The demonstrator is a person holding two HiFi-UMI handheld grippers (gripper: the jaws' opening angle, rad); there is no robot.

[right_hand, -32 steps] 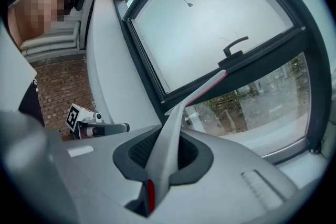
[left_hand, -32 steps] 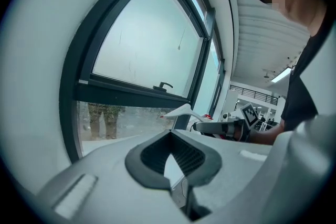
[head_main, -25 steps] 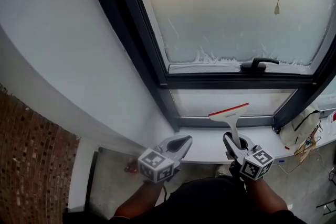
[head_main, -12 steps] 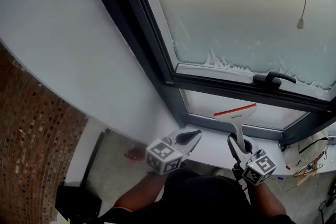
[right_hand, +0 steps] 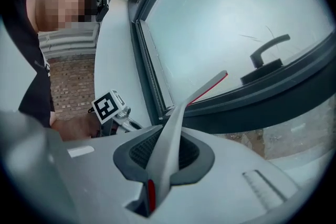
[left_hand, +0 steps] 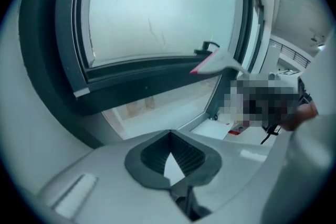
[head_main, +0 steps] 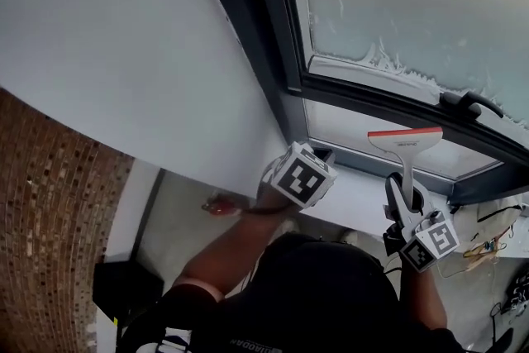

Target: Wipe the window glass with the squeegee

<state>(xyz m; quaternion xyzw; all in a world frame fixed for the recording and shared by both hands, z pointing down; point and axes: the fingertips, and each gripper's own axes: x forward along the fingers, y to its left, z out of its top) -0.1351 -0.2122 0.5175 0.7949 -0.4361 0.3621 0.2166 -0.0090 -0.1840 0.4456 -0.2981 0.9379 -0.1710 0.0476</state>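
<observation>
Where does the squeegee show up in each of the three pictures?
Head view: squeegee at lower right, upright in the right claw.
Left gripper view: squeegee just right of centre, red edge pointing left.
Right gripper view: squeegee at centre, rising from the bottom toward the upper right.
Shared landmark: the black window handle.

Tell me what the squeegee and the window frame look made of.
Squeegee: looks like light grey moulded plastic, smooth and matte, with a red strip along the blade edge, probably rubber. Window frame: dark grey, smooth, satin; likely painted metal, plastic not ruled out.
</observation>
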